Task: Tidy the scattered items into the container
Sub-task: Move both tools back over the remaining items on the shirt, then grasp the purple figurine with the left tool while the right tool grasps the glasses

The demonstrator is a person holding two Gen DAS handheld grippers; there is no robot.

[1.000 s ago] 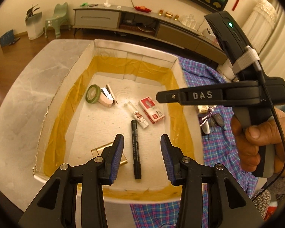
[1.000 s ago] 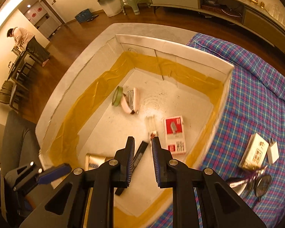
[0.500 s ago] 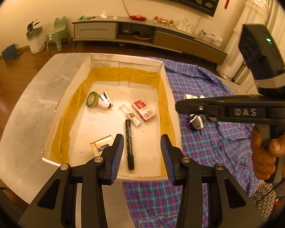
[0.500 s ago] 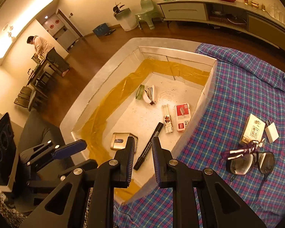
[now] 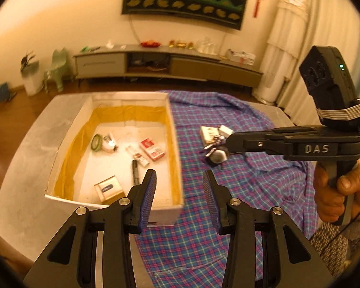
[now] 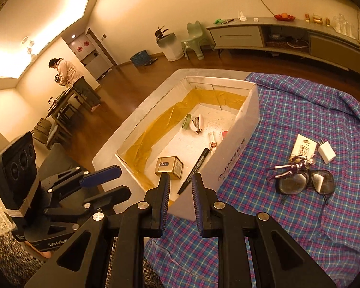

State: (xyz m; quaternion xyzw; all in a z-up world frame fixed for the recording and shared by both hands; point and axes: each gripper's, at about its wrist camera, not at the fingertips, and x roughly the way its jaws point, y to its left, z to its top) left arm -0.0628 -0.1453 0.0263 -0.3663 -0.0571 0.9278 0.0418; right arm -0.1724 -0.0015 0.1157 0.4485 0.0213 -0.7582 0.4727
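So far we count six things inside the box (image 6: 242,129): a tape roll (image 5: 96,142), a stapler (image 5: 108,142), a tube (image 5: 138,156), a red packet (image 5: 153,149), a marker (image 6: 194,168) and a gold tin (image 6: 169,166). Left on the checked cloth (image 6: 312,110): a card pack (image 6: 303,147), a white charger (image 6: 327,152), a purple figure (image 6: 292,166) and glasses (image 6: 304,183). Left gripper (image 5: 178,198) fingers are half open and empty; right gripper (image 6: 180,202) fingers are nearly closed and empty.

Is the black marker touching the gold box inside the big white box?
Apart. The right wrist view shows white floor between the black marker and the gold box inside the big white box; the left wrist view shows the same gap.
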